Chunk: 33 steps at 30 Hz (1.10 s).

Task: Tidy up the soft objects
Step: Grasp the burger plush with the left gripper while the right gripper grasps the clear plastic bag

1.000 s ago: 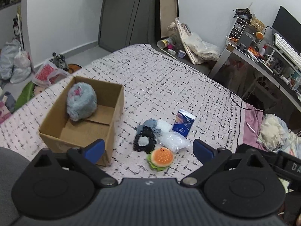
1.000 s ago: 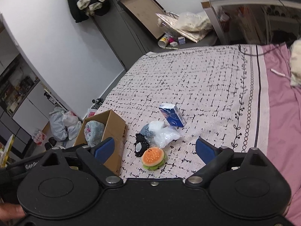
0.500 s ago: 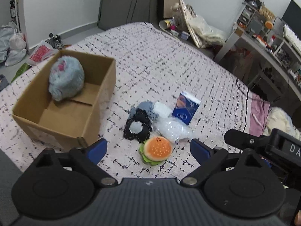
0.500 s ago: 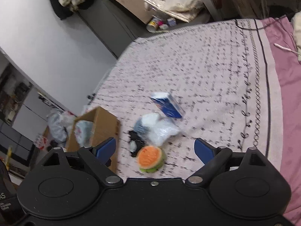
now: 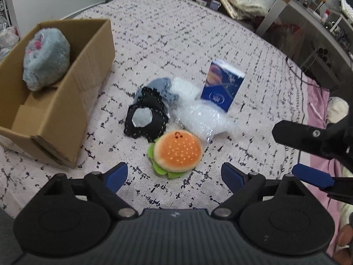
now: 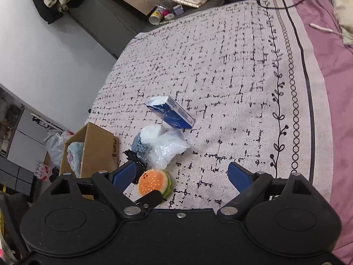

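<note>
Setting: a bed covered by a pale blanket (image 5: 167,35) with a black broken-grid print; a plain pink sheet (image 6: 331,70) shows along its right side.
Left gripper (image 5: 174,176): jaws spread wide with nothing between them, low over the blanket; the burger plush lies just ahead of the gap.
Right gripper (image 6: 182,175): jaws also spread wide and holding nothing; in its own view the burger plush sits beside its left finger.
Burger plush (image 5: 176,152): orange bun with green lettuce edge, flat on the blanket, nearest of the pile to both grippers.
Black pouch (image 5: 145,119): dark fabric with a pale patch, touching the burger plush on its far left.
Grey-blue soft item (image 5: 161,88): behind the black pouch, partly covered by it.
Clear plastic bag (image 5: 203,119): crinkled, white stuffing inside, touching the burger plush on its far right.
Blue box (image 5: 222,88): small carton, tilted, just behind the bag.
Cardboard box (image 5: 88,84): open-topped, to the left of the pile, near it but apart.
Fluffy blue plush (image 5: 46,57): inside the cardboard box, at its far end.
In the way: the right gripper's finger (image 5: 308,137) reaches in from the right of the left wrist view, near the bag.
Background: a desk (image 5: 308,22) and bags on the floor beyond the bed.
</note>
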### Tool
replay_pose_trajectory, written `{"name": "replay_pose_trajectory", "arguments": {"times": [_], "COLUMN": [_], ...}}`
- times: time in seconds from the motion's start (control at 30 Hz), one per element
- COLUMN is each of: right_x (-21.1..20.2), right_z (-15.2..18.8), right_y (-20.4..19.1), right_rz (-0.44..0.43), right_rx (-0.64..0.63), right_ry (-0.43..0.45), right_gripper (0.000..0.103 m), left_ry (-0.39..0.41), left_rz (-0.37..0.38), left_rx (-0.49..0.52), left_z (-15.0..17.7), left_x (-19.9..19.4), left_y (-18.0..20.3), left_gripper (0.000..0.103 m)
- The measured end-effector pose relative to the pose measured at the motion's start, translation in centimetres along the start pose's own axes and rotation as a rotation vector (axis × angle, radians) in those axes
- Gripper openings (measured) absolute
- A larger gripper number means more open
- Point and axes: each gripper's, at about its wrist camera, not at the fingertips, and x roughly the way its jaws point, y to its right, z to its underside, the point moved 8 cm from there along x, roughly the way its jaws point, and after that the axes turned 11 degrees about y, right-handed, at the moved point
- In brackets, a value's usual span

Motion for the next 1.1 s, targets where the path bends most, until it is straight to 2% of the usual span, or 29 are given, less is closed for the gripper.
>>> {"name": "replay_pose_trajectory", "arguments": {"times": [0.3, 0.57, 0.63, 0.67, 0.73, 0.83, 1.1], "right_x": [2.4, 4.4, 4.7, 4.9, 5.2, 5.9, 8.3], "right_z": [0.2, 0.6, 0.7, 0.7, 0.7, 0.9, 1.4], "right_y": [1.2, 0.9, 0.7, 0.6, 0.6, 0.7, 0.2], "right_rz": [0.016, -0.004, -0.015, -0.016, -0.015, -0.012, -0.006], "right_rx": [0.07, 0.131, 0.139, 0.143, 0.15, 0.169, 0.198], "right_ry": [-0.034, -0.069, -0.073, -0.074, -0.075, -0.085, -0.115], "right_gripper": [0.091, 0.091, 0.091, 0.091, 0.09, 0.088, 0.085], "left_ry": [-0.019, 0.025, 0.026, 0.03, 0.041, 0.037, 0.035], "left_rz": [-0.028, -0.067, -0.071, -0.073, -0.076, -0.061, -0.038], "left_rx": [0.044, 0.114, 0.109, 0.107, 0.094, 0.052, -0.019], "left_z": [1.0, 0.7, 0.6, 0.4, 0.1, -0.3, -0.9], "left_x": [2.5, 3.7, 4.0, 4.1, 3.9, 3.6, 2.4], "left_y": [0.2, 0.5, 0.2, 0.0, -0.3, -0.9, -2.3], "left_gripper": [0.092, 0.091, 0.078, 0.075, 0.057, 0.053, 0.052]}}
